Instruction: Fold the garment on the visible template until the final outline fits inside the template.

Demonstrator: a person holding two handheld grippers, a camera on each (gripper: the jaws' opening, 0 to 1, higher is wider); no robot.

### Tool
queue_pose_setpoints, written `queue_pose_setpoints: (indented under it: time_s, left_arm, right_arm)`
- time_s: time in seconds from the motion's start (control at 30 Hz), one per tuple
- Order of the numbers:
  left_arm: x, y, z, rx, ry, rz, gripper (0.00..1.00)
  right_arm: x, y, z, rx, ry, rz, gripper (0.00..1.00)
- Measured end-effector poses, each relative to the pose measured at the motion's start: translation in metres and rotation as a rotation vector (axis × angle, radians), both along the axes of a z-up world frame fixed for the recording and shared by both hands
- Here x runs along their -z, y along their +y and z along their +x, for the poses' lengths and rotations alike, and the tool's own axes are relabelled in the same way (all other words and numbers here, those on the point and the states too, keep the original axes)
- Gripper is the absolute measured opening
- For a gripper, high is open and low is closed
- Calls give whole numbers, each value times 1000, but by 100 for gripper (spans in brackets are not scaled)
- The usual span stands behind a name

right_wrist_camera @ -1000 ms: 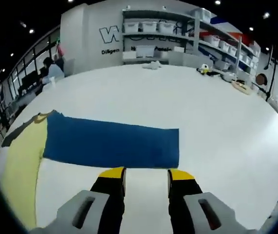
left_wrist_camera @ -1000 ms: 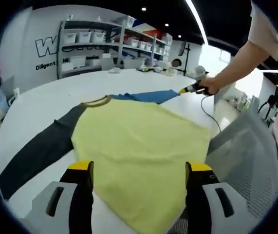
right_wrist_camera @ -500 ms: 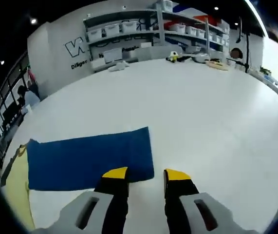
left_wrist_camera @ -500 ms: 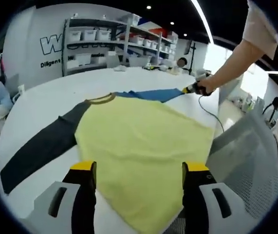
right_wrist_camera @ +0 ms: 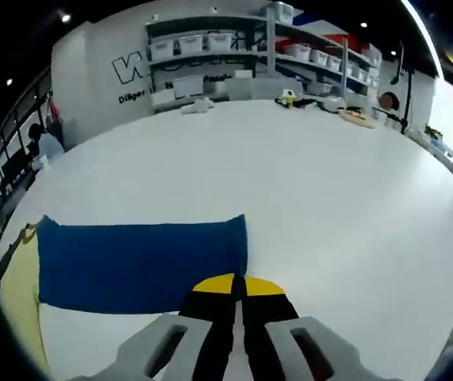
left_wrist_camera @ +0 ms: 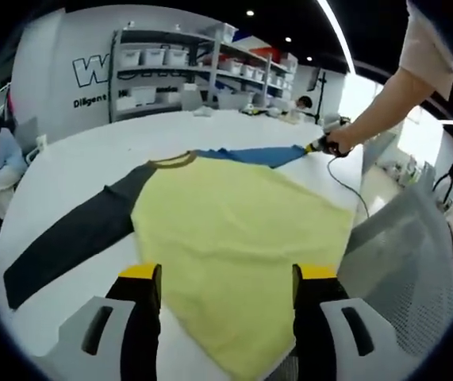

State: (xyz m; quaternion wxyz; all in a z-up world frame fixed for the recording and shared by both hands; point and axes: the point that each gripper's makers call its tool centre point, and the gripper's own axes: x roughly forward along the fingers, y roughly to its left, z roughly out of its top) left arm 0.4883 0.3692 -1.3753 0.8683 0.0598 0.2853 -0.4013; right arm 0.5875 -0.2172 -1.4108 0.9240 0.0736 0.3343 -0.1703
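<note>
In the right gripper view the right claw (right_wrist_camera: pixel 238 283) has its yellow-tipped jaws pressed together at the cuff end of the blue sleeve (right_wrist_camera: pixel 139 262), at the sleeve's 5 o'clock corner. Whether cloth is actually caught between the tips cannot be told; the jaws meet right at the hem. From the claw the sleeve runs out flat toward 9 o'clock, where it joins the yellow body of the shirt (right_wrist_camera: pixel 16 298). The white table (right_wrist_camera: pixel 329 190) stretches bare beyond, toward shelves at 12 o'clock.

In the left gripper view the left claw (left_wrist_camera: pixel 228 274) is spread wide and holds nothing, hovering over the near hem of the shirt (left_wrist_camera: pixel 234 230). The dark sleeve (left_wrist_camera: pixel 71 238) lies straight out toward 8 o'clock; the blue sleeve (left_wrist_camera: pixel 250 155) reaches toward 1 o'clock, where a person's hand (left_wrist_camera: pixel 339 141) holds the other claw at its cuff. No template outline can be made out under the cloth.

The shirt lies fully spread, so the step in hand looks like the first fold: taking the blue sleeve by its cuff. The next move would call for lifting that cuff low and carrying it across onto the yellow body, laying it flat without dragging the whole shirt off its place.
</note>
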Motion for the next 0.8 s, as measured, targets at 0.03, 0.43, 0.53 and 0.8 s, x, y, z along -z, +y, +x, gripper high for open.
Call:
queue_pose_setpoints:
  time_s: [0.03,0.43,0.53,0.8]
  left_arm:
    - [0,0,0,-1,-2,-1,64]
    - [-13,4,6,-11,-39,-37,64]
    - [-16,6,5,-15,-47,-50,65]
    - [-21,8,4,-26,-54,-78,69]
  right_arm:
    - [-7,3,3,-9,-23,1,0]
    - [-96,62,40,-145,-225,-59,0]
    - [-123,97,54,-235,-284,-76,0]
    - [-177,213,89,-482,-416,-45,0]
